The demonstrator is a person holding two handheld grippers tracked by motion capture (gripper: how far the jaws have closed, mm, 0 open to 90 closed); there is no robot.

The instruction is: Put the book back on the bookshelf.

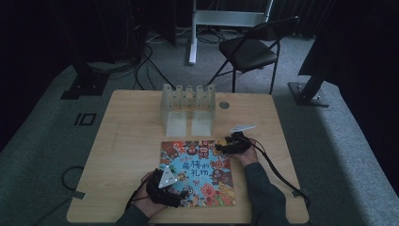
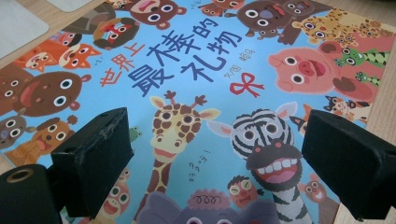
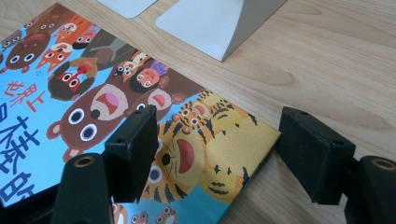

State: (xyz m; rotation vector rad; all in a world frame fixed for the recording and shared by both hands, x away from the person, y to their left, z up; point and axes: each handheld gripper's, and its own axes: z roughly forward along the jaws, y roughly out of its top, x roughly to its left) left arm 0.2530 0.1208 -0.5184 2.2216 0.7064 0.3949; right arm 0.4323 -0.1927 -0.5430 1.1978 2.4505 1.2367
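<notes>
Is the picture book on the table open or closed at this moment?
Closed. The picture book lies flat on the table with its front cover and title facing up; no inner pages show.

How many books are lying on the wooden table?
1. A colourful picture book with cartoon animals on a blue cover lies flat at the near middle of the light wooden table, in front of the translucent plastic rack. Nothing seems to hide another.

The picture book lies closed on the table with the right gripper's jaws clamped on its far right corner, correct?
Not clamped. The right gripper view shows the right gripper with jaws open astride the corner of the picture book, not pressing it. The book does lie closed on the table.
</notes>
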